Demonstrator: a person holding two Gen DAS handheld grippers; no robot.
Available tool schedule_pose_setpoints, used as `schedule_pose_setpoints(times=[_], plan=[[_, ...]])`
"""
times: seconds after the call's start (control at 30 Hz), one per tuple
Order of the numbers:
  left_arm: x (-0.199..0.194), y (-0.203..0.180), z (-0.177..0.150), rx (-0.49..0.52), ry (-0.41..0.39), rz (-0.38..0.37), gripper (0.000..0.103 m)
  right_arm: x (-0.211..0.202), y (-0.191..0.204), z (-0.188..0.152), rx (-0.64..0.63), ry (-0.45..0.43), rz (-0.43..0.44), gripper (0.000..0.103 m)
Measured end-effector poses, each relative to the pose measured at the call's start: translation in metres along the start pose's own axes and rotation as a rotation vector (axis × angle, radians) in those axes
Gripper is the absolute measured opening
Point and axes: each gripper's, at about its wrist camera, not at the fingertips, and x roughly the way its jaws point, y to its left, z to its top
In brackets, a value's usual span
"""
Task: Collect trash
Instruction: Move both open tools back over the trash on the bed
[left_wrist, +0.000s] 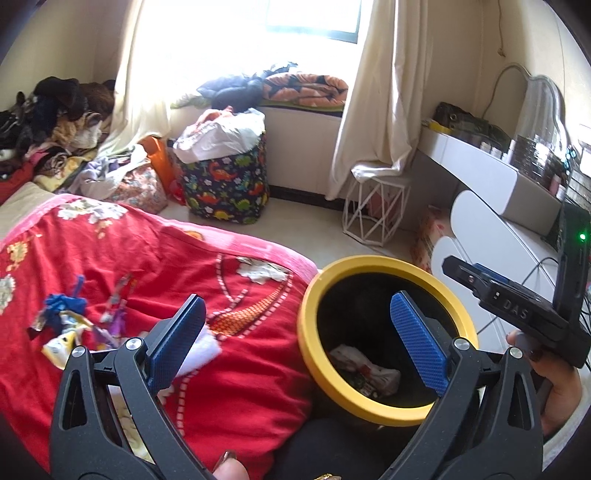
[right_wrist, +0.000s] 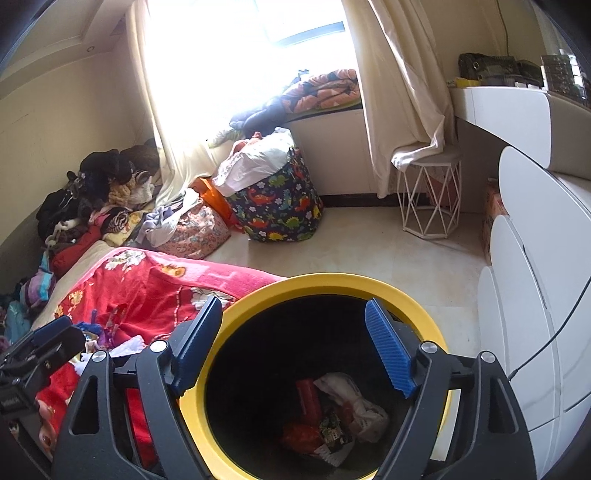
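A black bin with a yellow rim (left_wrist: 384, 264) (right_wrist: 332, 282) stands beside the bed. Crumpled wrappers (right_wrist: 332, 421) lie at its bottom, also seen in the left wrist view (left_wrist: 365, 369). Loose trash scraps (left_wrist: 70, 321) lie on the red blanket (left_wrist: 147, 266), blue, purple and yellow. A white scrap (left_wrist: 201, 350) lies just past my left finger. My left gripper (left_wrist: 295, 347) is open and empty, straddling the blanket edge and the bin. My right gripper (right_wrist: 295, 354) is open and empty, right above the bin mouth. It shows at the right of the left wrist view (left_wrist: 517, 306).
A dinosaur-print basket (left_wrist: 225, 184) full of bags stands by the window. A white wire stool (left_wrist: 376, 206) and a white dresser (right_wrist: 535, 277) stand at the right. Clothes (left_wrist: 51, 122) are piled at the bed's far end. Pale floor (right_wrist: 369, 243) lies between.
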Motion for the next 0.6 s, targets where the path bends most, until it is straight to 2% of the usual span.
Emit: schedule_pose_setpoints(times=[0.6], plan=[[-0.031, 0.046, 0.012, -0.063, -0.08, 0.106, 0.092, -0.014, 0.054, 0.005, -0.117, -0.049, 0.101, 0.083]])
